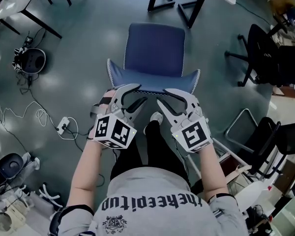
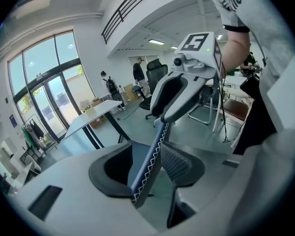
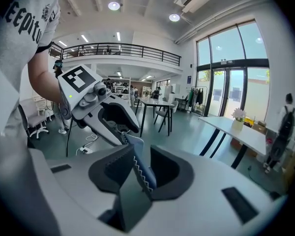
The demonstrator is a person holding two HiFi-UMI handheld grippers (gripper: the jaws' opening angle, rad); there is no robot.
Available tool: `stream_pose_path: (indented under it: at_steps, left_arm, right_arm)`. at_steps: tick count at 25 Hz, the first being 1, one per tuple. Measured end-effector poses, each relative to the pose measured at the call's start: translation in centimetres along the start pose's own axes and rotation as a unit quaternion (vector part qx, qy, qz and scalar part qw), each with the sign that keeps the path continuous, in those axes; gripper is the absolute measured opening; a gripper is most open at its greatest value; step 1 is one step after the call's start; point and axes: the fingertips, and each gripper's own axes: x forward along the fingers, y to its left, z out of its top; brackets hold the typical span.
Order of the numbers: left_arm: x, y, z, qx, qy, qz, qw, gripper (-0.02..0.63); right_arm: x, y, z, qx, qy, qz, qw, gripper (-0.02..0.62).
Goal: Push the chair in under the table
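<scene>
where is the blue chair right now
The blue chair is centre of the head view, below the table legs, backrest edge between left claw and right claw.

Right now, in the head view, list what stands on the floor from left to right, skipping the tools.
round black device → white power strip → blue chair → black office chair
</scene>
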Motion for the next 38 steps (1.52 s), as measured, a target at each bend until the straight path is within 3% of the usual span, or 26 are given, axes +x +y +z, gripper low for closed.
stream_pose_path:
  at_steps: [10, 20, 28, 38]
  left_arm:
    - [1.0, -0.1, -2.0, 0.024, 0.033, -0.009, 0.9991, 0.195]
    - [2.5, -0.4, -3.6, 0.039, 0.061, -0.020, 0.9972, 0.195]
    - [3.1, -0.1, -3.7, 0.052, 0.065, -0.007, 0.9965, 0.175]
    - [3.4, -0.1, -3.5, 0.067, 0.068, -0.019, 0.9952, 0.142]
  right_arm:
    - [0.9, -0.1, -2.8, -0.052, 0.058, -0.008, 0.997, 0.155]
    - [1.9, -0.6, -5.4, -0.112, 0.125, -0.010, 0.986, 0.153]
    - [2.0, -1.0, -5.8, -0.120, 0.142, -0.015, 0.982, 0.126]
    - [1.9, -1.2, -5.7, -0.127, 0.137, -0.015, 0.982, 0.110]
